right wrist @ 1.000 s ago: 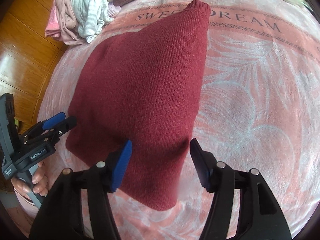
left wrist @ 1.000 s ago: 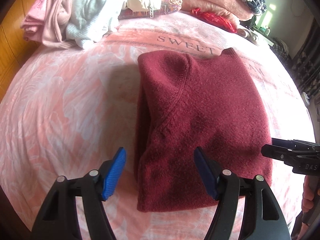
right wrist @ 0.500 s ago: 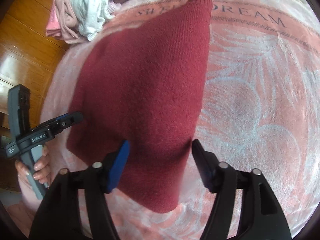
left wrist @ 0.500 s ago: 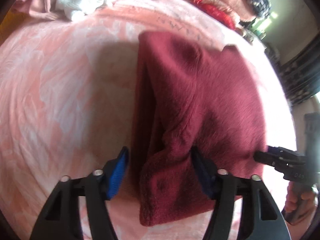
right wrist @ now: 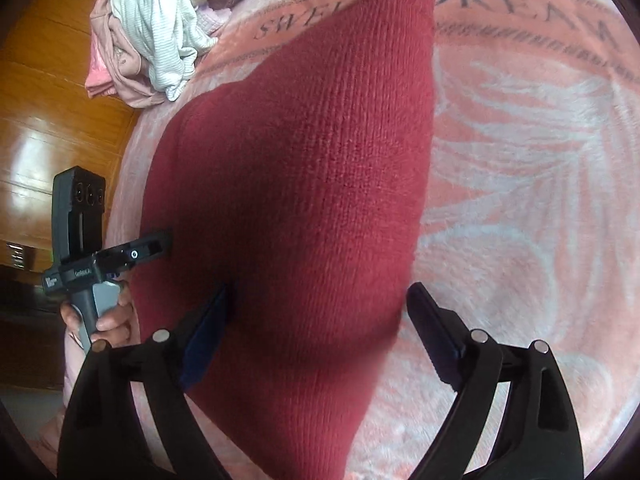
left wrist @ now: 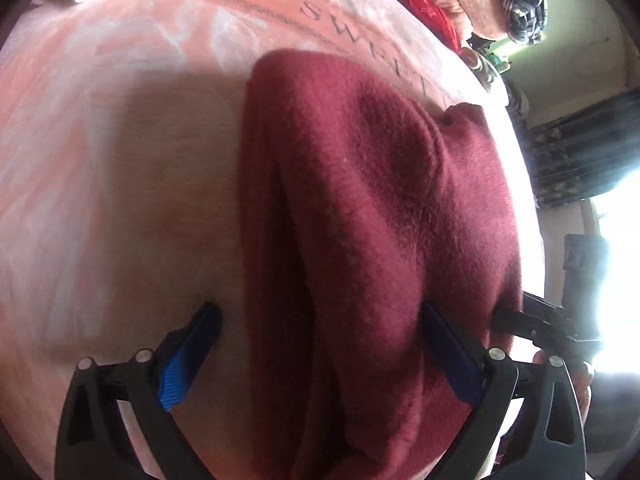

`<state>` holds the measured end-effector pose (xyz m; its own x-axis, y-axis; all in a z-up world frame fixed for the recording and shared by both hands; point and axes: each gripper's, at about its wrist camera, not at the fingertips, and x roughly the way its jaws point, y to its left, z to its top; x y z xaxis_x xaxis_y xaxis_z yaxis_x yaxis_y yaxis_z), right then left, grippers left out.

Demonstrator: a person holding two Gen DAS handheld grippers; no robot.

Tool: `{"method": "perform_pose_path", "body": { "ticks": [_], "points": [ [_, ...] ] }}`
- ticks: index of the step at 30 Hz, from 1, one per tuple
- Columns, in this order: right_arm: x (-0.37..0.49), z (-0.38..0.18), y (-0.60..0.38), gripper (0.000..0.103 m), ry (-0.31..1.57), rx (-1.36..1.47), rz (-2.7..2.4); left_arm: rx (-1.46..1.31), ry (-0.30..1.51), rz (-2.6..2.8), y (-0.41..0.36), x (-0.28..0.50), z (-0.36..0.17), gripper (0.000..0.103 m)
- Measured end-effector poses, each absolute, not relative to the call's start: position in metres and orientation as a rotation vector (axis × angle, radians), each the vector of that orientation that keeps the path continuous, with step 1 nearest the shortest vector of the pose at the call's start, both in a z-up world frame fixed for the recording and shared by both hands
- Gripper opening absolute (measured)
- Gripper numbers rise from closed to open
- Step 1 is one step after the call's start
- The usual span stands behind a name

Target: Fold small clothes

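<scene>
The dark red knitted sweater (right wrist: 304,184) lies partly folded on the bed, on the pink blanket (right wrist: 520,152) with the printed words, and its near end reaches almost to the near edge of the bed. It looks thick and soft, with a fuzzy surface, so I judge it is light but bulky: it will sag and bend when it is lifted, and it will not slip easily between the pads. The best places to take hold are probably the two near corners, through all the layers together, so that the fold does not fall open.

The left claw (left wrist: 320,352) points steeply down over the near left side of the sweater. Its jaws are opening and stand wide; the thick folded edge is between them, but the pads do not press on it. The right claw (right wrist: 320,332) is tilted down in the same way over the near right side. Its jaws are opening too, with the cloth between them and not gripped.

A pile of light clothes (right wrist: 152,36) waits at the far left corner of the bed.
</scene>
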<state>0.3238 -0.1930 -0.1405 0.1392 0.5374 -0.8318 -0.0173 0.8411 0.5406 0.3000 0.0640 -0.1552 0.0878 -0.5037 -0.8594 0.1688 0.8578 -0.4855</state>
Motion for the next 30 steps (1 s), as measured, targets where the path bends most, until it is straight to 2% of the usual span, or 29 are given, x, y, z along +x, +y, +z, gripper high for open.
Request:
{"method": "perform_pose_path", "body": {
  "ticks": [1,3,5,7,8,11,16,24,27,30],
  "points": [
    [0.326,-0.145,-0.192,0.090,1.384,0.475,0.437,-0.285,1.396,-0.526,0.062,0.300,-0.154,0.099],
    [0.327,-0.147,-0.190,0.087,1.367,0.475,0.465,-0.328,1.407,-0.615,0.057,0.299,-0.153,0.091],
    [0.328,-0.145,-0.188,0.068,1.360,0.469,0.473,-0.325,1.409,-0.617,0.052,0.297,-0.154,0.065],
    [0.325,-0.139,-0.192,0.054,1.340,0.477,0.482,-0.359,1.407,-0.634,0.050,0.295,-0.152,0.049],
    [0.325,-0.137,-0.193,0.049,1.325,0.492,0.489,-0.379,1.409,-0.635,0.050,0.296,-0.151,0.044],
    [0.317,-0.125,-0.196,0.045,1.292,0.493,0.492,-0.375,1.378,-0.620,0.044,0.292,-0.143,0.039],
    [0.302,-0.102,-0.224,0.044,1.252,0.486,0.475,-0.348,1.342,-0.636,0.017,0.274,-0.117,0.038],
    [0.256,-0.053,-0.337,0.044,1.177,0.450,0.350,-0.307,1.269,-0.753,-0.106,0.263,-0.075,0.038],
    [0.247,-0.059,-0.376,0.045,1.175,0.476,0.306,-0.288,1.277,-0.771,-0.155,0.261,-0.081,0.038],
    [0.242,-0.094,-0.401,0.046,1.231,0.506,0.253,-0.268,1.339,-0.747,-0.192,0.266,-0.112,0.039]
  ]
}}
